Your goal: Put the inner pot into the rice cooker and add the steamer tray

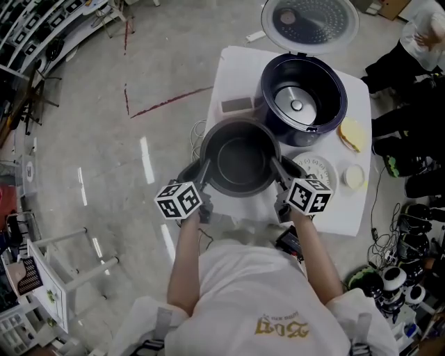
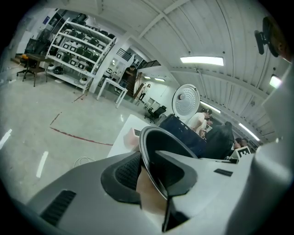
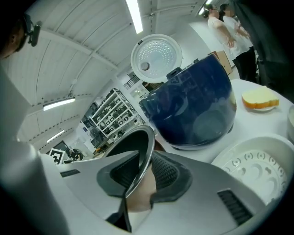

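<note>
The dark inner pot (image 1: 240, 160) stands on the white table (image 1: 229, 69), just in front of the dark blue rice cooker (image 1: 304, 97), whose lid (image 1: 309, 21) stands swung open. My left gripper (image 1: 204, 170) is shut on the pot's left rim (image 2: 154, 160), one jaw inside the wall and one outside. My right gripper (image 1: 278, 170) is shut on the right rim (image 3: 142, 156) in the same way. The white steamer tray (image 1: 316, 169) lies flat to the right of the pot, next to the cooker (image 3: 193, 110).
A yellow sponge-like piece (image 1: 353, 134) and a small white round lid (image 1: 354, 177) lie at the table's right edge. A pinkish block (image 1: 236, 106) sits left of the cooker. Cables hang off the table's front. A person (image 1: 417, 42) stands at the far right.
</note>
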Tool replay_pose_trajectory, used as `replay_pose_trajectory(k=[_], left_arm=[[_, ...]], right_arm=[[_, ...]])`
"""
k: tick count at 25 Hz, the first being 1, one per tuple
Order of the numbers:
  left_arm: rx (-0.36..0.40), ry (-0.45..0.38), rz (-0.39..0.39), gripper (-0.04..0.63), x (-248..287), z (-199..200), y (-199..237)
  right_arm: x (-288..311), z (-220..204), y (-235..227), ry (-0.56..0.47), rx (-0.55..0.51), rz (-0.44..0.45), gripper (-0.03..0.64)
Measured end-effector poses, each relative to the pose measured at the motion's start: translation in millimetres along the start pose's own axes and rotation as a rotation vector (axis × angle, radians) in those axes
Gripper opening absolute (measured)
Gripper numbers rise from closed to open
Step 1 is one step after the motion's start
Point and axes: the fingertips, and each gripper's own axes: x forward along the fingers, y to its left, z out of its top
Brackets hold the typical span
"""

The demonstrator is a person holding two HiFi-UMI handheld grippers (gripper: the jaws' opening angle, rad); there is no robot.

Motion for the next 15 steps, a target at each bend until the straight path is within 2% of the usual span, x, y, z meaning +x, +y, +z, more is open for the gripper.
replay_pose_trajectory(k=[8, 15], left_arm=[[-0.008, -0.018, -0.007, 0.1, -12, 6, -6], [0.008, -0.085, -0.031, 0.098, -27, 33, -17]], right_arm=[[-13, 0, 12, 0.007, 0.016, 0.013, 0.091], [-19, 25, 36, -0.049, 0.0, 0.054, 0.086]])
